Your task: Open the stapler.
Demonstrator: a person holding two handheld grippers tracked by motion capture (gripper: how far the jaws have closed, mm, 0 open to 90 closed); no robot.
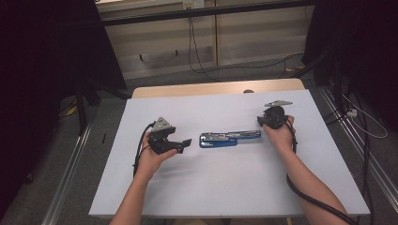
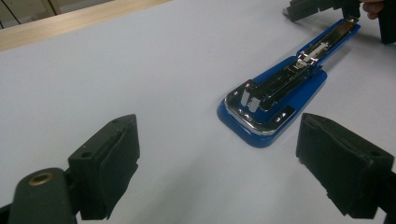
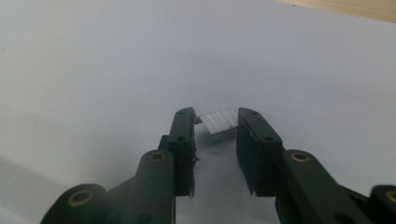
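A blue stapler point(image 1: 229, 138) lies opened out flat near the middle of the white worktop point(image 1: 225, 187), its long axis running across from one hand toward the other, with the shiny metal staple channel facing up. In the left gripper view the stapler point(image 2: 280, 100) sits on its blue base ahead and to the right of the jaws, the metal arm stretching away toward the far gripper. The left gripper point(image 1: 180, 144) is held in the person's left hand point(image 1: 152, 157) just beside the stapler's left end, not touching it; its jaws stand wide apart with bare worktop between them, as the left gripper point(image 2: 219, 154) view shows. The right gripper point(image 1: 263, 123) is held in the right hand point(image 1: 281, 133) at the stapler's right end, close to the tip of the metal arm. In the right gripper view the right gripper point(image 3: 215, 128) has its jaws set narrow around a small silvery strip of staples point(image 3: 217, 123) that sits between the fingertips. The strip reaches both pads, so it appears gripped, though how firmly the pads press cannot be told. A black cable point(image 1: 309, 194) trails from the right gripper along the forearm toward the worktop's near edge.
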